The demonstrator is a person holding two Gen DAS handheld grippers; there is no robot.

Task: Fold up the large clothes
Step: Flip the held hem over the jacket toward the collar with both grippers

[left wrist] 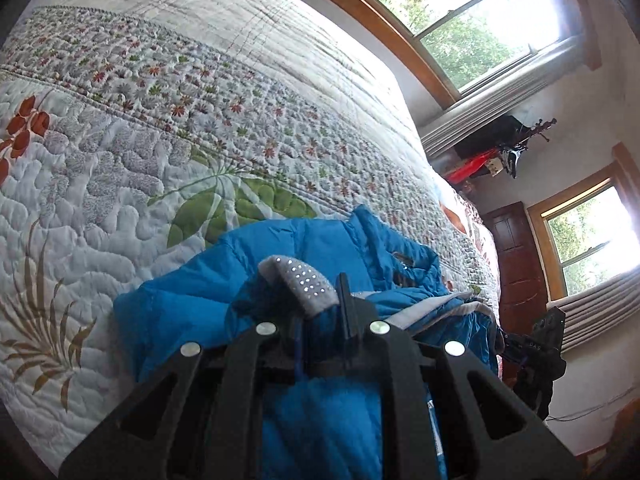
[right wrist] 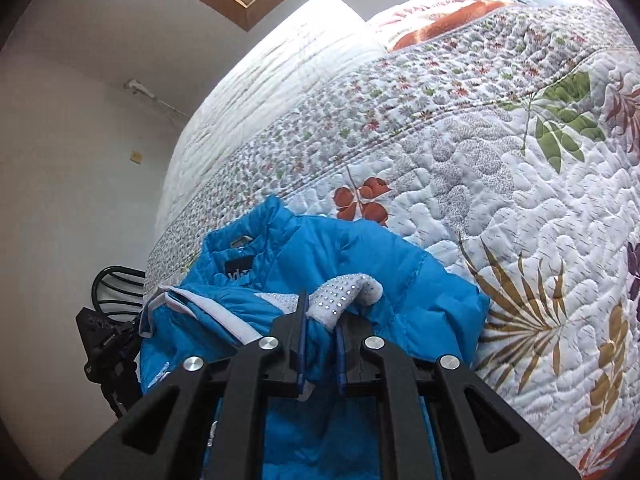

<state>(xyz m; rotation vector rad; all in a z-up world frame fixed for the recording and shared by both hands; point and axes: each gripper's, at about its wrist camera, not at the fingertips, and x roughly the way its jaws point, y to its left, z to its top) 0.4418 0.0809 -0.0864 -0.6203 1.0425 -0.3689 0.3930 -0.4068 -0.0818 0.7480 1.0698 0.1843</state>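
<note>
A bright blue puffer jacket (left wrist: 304,248) lies on the quilted bed, collar away from me. My left gripper (left wrist: 320,300) is shut on the jacket's grey studded cuff (left wrist: 300,280) with blue fabric bunched between the jaws. In the right wrist view the jacket (right wrist: 320,256) shows with its collar and label at the left. My right gripper (right wrist: 320,316) is shut on the other grey studded cuff (right wrist: 344,296) and blue fabric. Each gripper appears in the other's view, low at the jacket's side: the right (left wrist: 540,344), the left (right wrist: 104,344).
The floral quilt (left wrist: 160,128) covers the bed (right wrist: 500,160). Windows with wooden frames (left wrist: 460,20) and a baseboard heater (left wrist: 500,100) are at the wall. A dark wooden door (left wrist: 516,260) stands right. A black chair (right wrist: 116,284) stands by the bed's left edge.
</note>
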